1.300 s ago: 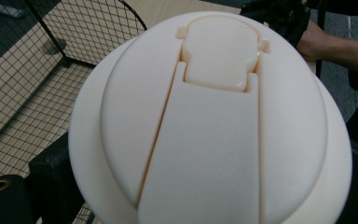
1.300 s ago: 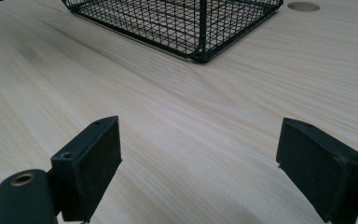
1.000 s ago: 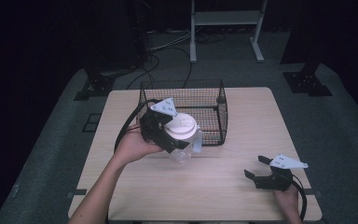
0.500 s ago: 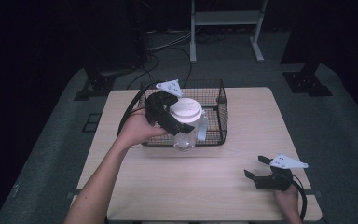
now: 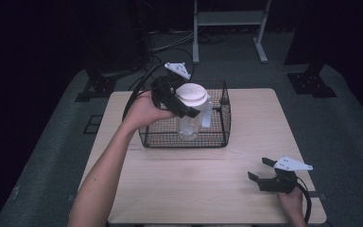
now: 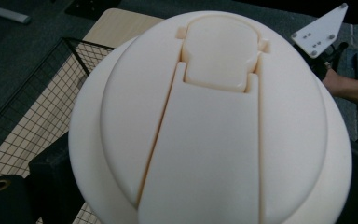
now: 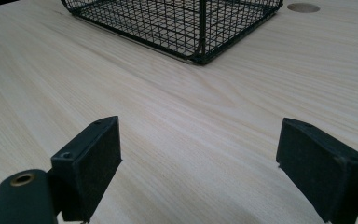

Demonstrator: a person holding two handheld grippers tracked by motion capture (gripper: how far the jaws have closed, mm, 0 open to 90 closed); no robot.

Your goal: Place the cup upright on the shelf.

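The clear jug (image 5: 189,124) with a white lid (image 5: 192,93) is hanging inside the wire basket (image 5: 224,124), the left gripper (image 5: 178,100) clamping its lid. The right gripper (image 5: 263,170) is resting spread-jawed on the table (image 5: 246,118). No writing is legible.

Wire basket (image 5: 220,135) sits on table (image 5: 208,189), centre toward 12 o'clock edge. Lidded pitcher (image 5: 191,111) stands upright inside basket, lid (image 6: 214,121) rising above rim. Left gripper (image 5: 182,101) at pitcher's 9 o'clock, over basket, clamped on pitcher just under lid. Right gripper (image 5: 261,171) rests on table near 5 o'clock corner, well apart from basket, jaws spread, aimed toward basket at its 11 o'clock.
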